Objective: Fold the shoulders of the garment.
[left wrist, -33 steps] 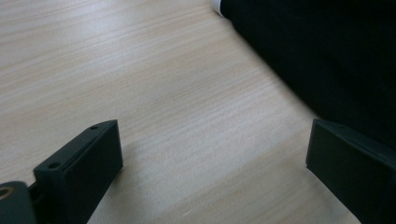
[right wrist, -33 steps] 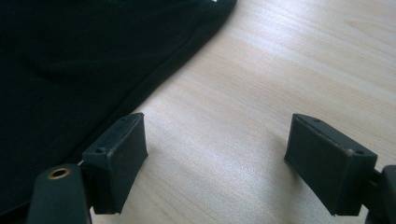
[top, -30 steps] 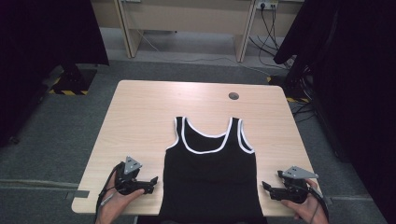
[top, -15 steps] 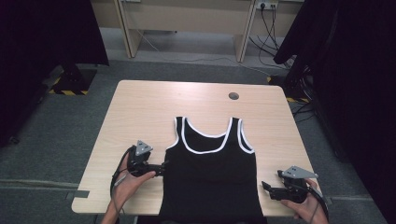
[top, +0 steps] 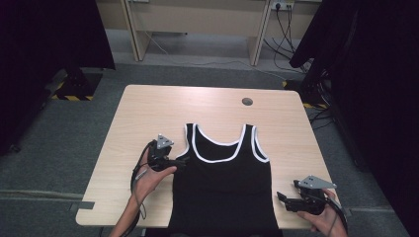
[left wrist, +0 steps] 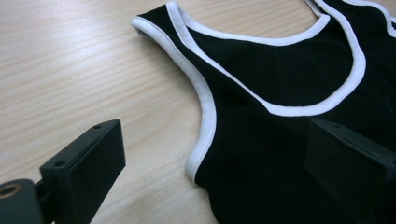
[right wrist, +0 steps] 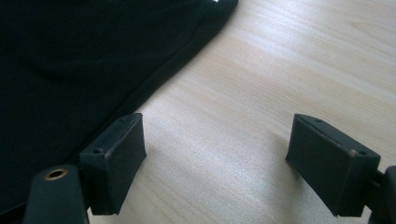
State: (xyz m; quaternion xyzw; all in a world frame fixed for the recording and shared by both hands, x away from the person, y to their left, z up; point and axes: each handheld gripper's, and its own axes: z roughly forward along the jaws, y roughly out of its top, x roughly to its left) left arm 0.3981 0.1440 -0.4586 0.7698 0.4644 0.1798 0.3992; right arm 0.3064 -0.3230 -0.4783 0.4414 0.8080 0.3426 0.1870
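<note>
The big pale wooden surface (top: 148,113) has a black tank top (top: 225,187) lying flat on it, straps pointing away from the person and its long way running from the near edge to the far side. The left hand-held gripper (top: 179,162) is the closer one; it sits right at the top's left armhole (the white trim (left wrist: 205,121) is just in front), jaws wide open, holding nothing. The right hand-held gripper (top: 282,200) waits beside the bottom right side, open too and empty.
</note>
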